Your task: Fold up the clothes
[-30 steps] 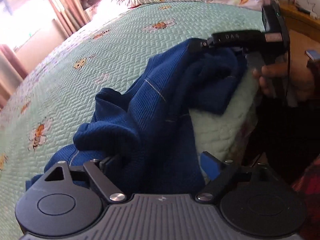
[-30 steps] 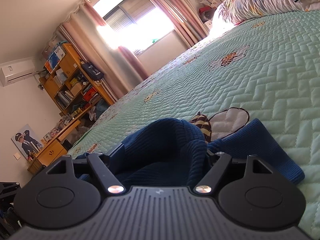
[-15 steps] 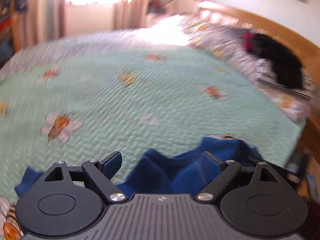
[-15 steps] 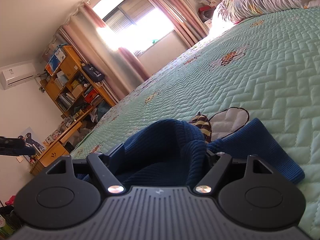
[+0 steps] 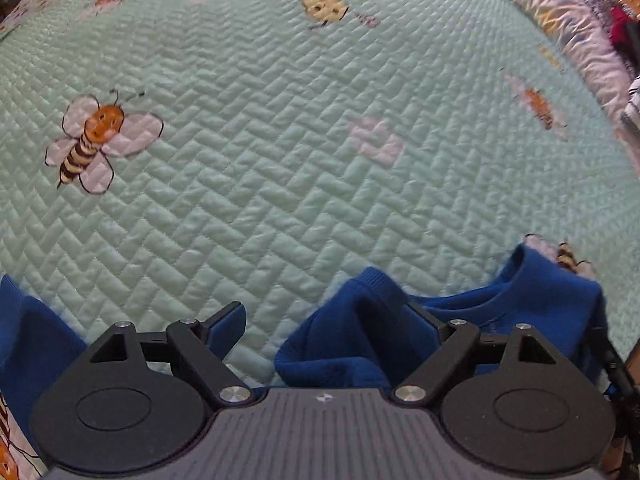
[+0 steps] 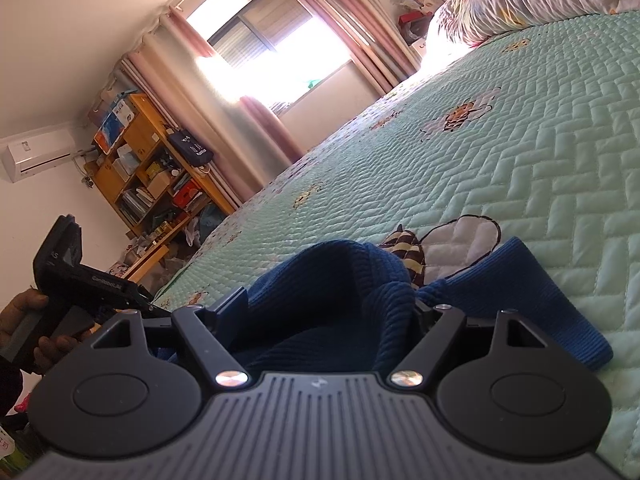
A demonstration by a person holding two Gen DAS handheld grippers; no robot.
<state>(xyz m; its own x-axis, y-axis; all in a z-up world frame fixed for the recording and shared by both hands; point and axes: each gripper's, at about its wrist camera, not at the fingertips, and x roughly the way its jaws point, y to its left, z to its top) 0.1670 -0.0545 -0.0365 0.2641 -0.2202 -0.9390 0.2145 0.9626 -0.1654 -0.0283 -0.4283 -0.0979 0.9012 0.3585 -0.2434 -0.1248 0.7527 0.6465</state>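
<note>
The blue sweater [image 5: 500, 320] lies bunched at the lower right of the green quilt [image 5: 280, 160]. Left gripper [image 5: 328, 320] hangs over it, jaws apart, cloth against the right finger only. Right gripper [image 6: 328, 304], also spread, has a fold bulging between its fingers, so it sits nearer a grip.

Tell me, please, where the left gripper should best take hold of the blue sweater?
Probably the raised ribbed fold of the blue sweater, coming from above: it stands up off the green quilt just ahead of the open left gripper, so the fingers can straddle it.

White lettering on the left claw [image 6: 158, 312] body, too blurred to read, no other legible text
</note>
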